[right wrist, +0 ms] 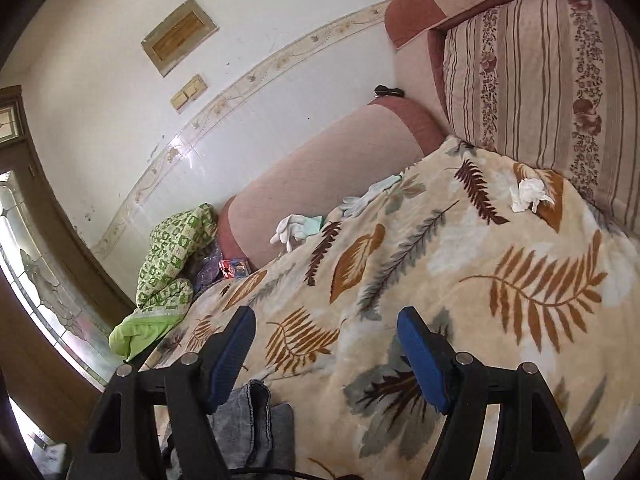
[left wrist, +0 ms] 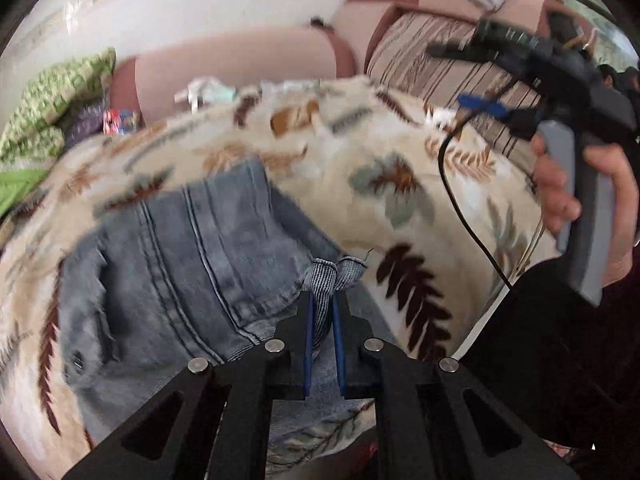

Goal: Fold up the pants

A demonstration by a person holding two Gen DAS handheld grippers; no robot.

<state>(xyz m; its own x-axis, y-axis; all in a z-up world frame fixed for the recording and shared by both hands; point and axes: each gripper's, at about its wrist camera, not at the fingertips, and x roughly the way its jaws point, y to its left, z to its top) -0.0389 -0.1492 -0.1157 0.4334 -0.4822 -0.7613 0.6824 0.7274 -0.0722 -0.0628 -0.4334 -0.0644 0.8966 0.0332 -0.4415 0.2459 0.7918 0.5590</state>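
The left gripper [left wrist: 323,300] is clamped on a bunched edge of the denim pants [left wrist: 192,256], which lie ahead of and beneath it on the leaf-print blanket [left wrist: 400,184]. The right gripper [right wrist: 326,354] hangs wide and empty, with the pants only below its left finger. Judged step: carrying the pinched edge across for a fold, which next calls for the free gripper to pin the cloth.

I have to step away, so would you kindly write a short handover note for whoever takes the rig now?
Left gripper: shut on a pinched fold of the jeans.
Right gripper: jaws open, empty, raised above the leaf-print blanket.
Jeans lie bunched on the blanket.
Done: one edge gripped.
Left: no neat fold visible yet; grip with the right, fold, smooth flat.
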